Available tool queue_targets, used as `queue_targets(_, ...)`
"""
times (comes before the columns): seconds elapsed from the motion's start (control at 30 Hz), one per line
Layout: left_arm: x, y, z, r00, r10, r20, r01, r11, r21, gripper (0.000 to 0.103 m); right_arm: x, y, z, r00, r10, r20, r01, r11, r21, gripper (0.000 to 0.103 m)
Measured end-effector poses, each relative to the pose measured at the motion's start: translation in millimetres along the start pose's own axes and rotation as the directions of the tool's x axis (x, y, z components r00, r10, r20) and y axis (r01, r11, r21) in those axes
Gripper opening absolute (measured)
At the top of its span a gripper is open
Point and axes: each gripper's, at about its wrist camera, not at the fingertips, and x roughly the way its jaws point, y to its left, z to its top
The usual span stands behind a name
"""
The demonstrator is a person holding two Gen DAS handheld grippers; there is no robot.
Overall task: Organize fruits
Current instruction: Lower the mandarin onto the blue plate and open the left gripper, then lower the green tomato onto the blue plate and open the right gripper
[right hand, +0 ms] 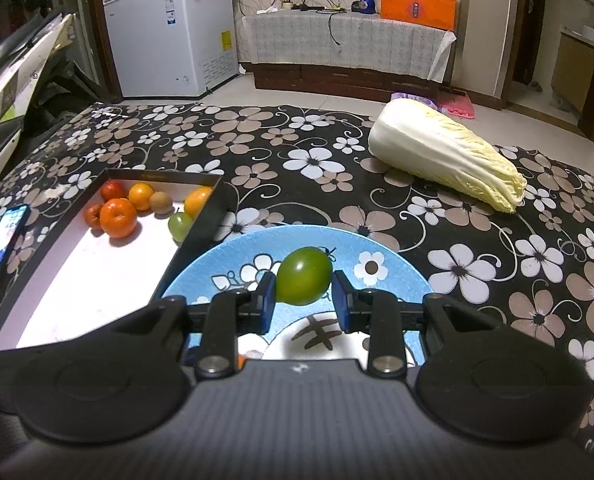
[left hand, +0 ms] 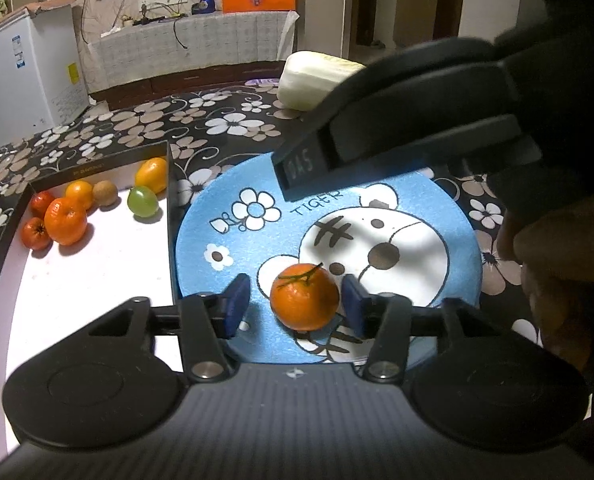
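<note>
You are spreading left tongs (left hand: pixel 295 306) around round orange mandarin (left hand: pixel 304 297), depositing it on blue cartoon plate (left hand: pixel 201 240); right tongs (right hand: pixel 303 298) pinching green oval tomato (right hand: pixel 304 281), waiting above.

- The left wrist view looks forward and steeply down along its own fingers, close over the blue plate (left hand: pixel 201 248), which fills mid-frame; the box (left hand: pixel 97 280) sits at left.
- The right wrist view tilts down likewise from slightly farther back, the plate (right hand: pixel 397 264) at lower centre and the cabbage (right hand: pixel 445 156) at upper right.
- Both views share plate, box, floral cloth (right hand: pixel 297 140), and the far cabinet wall along the top.
</note>
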Motion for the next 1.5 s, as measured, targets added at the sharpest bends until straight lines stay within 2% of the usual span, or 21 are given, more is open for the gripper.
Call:
queue_targets(0.53, -28.5, 22.5, -2.6, 0.998, -0.044, 0.048, 0.044, 0.999, 0.001, 0.062, 13.1, -4.5, -6.0, 0.999, 0.002, -0.051, -0.001, 1.000, 0.018, 0.033)
queue_targets(0.77, -40.8, 39.8, -5.5, 0.998, -0.033, 0.061, 0.034, 0.999, -0.018, 0.062, 23.7, 1.5, -9.1, 0.997, -0.013, -0.080, 0.014, 1.000, 0.006, 0.033)
queue_targets(1.1, -53.2, 54.7, -7.2, 0.997, -0.012, 0.073, 0.016, 0.999, -0.045, 0.065, 38.8, 2.3, -13.6, 0.990, -0.076, -0.120, 0.078, 0.997, 0.010, 0.033)
queue_targets(1.43, -54.4, 63.0, -6.6, 0.997, 0.007, 0.075, -0.002, 0.998, -0.065, 0.067, 35.8, 2.2, -12.8, 0.988, -0.111, -0.110, 0.113, 0.994, 0.007, 0.035)
queue_targets(1.5, -53.9, 63.7, -6.4, 0.997, 0.010, 0.074, -0.005, 0.998, -0.068, 0.068, 32.8, 1.9, -11.9, 0.988, -0.117, -0.099, 0.119, 0.993, 0.007, 0.038)
